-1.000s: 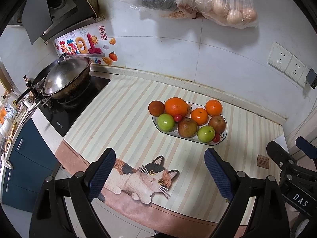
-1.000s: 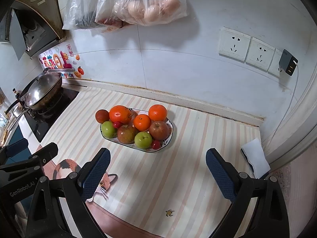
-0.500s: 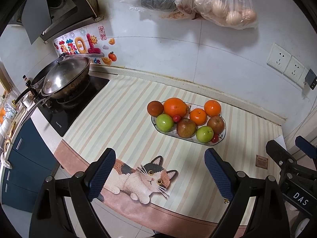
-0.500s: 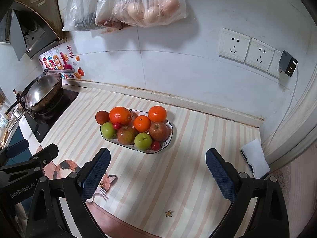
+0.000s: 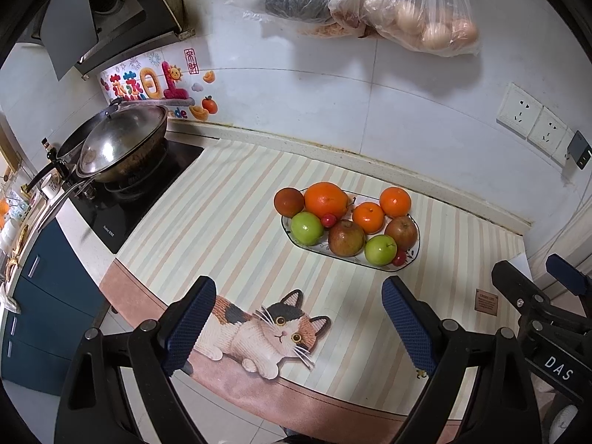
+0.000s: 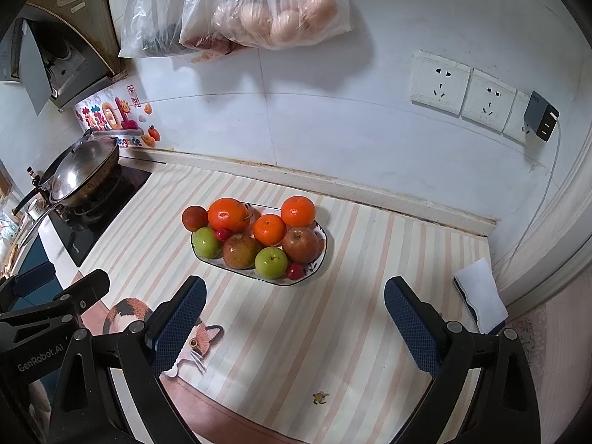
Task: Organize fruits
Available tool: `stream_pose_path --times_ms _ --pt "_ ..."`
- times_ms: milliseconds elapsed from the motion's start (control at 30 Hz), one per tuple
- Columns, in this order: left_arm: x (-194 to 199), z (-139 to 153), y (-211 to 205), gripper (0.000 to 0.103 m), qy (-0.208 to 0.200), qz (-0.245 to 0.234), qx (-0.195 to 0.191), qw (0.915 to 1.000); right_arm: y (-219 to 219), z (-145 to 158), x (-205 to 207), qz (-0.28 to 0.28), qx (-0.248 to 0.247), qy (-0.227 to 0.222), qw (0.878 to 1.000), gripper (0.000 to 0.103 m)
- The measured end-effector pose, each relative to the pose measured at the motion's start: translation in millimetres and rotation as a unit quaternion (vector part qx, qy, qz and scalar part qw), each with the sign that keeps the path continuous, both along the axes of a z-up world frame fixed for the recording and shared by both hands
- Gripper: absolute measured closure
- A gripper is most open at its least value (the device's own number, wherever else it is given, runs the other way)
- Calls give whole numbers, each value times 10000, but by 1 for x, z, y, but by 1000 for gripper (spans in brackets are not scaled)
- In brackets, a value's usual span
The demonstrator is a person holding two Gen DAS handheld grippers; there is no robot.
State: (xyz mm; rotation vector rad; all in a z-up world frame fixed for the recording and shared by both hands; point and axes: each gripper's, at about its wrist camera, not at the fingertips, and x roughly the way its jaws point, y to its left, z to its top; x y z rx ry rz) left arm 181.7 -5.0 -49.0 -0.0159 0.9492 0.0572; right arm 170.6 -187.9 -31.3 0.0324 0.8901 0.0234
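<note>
**Both hand-held grippers hover wide over the striped bench, fruit plate ahead**

The left hand-held gripper [image 5: 298, 318] has its blue-padded jaws spread wide with nothing between them; the right hand-held gripper [image 6: 294, 318] is released the same way, jaws apart and empty. Each shows at the edge of the other's view, so they sit side by side.

Directly below the left one, at the bench's near edge, lies a cat picture [image 5: 266, 329] printed on the striped mat [image 6: 355, 318] that covers the bench [image 5: 388, 181]. Just ahead of the right one's right finger, a folded white cloth [image 6: 481, 296] rests near the corner.

Further ahead, between and beyond the fingers of both, stands the oval fruit plate [image 6: 321, 255], well apart from either tool. It carries oranges [image 6: 298, 210], green apples [image 6: 271, 262], red apples [image 6: 300, 244], a dark brownish fruit [image 6: 194, 217] at its left end, and small red fruits [image 6: 295, 271].

Far to the left, a lidded wok [image 5: 118, 144] sits on a black cooktop [image 5: 144, 199] under a range hood [image 5: 111, 11]. On the white tiled wall behind are colourful stickers [image 5: 155, 81], hanging plastic bags [image 6: 273, 7], and wall sockets [image 6: 462, 88] to the right, one with a plugged-in charger [image 6: 542, 116].
</note>
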Motion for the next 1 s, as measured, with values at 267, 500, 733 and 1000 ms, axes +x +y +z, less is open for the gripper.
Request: stream_pose_path --times_ms 267,500,733,1000 --pt "-1 2 -3 11 -12 -33 -14 10000 0 0 -1 -2 15 18 10000 4" --pt "-3 3 -5 11 -37 -19 -22 10000 0 -1 -2 -6 13 11 10000 4" --pt "-4 4 -5 11 -34 -19 -24 10000 0 -1 -2 0 23 10 10000 4" --pt "-4 7 -7 11 -85 -36 -4 10000 3 1 -4 -16 32 -10 10000 4"
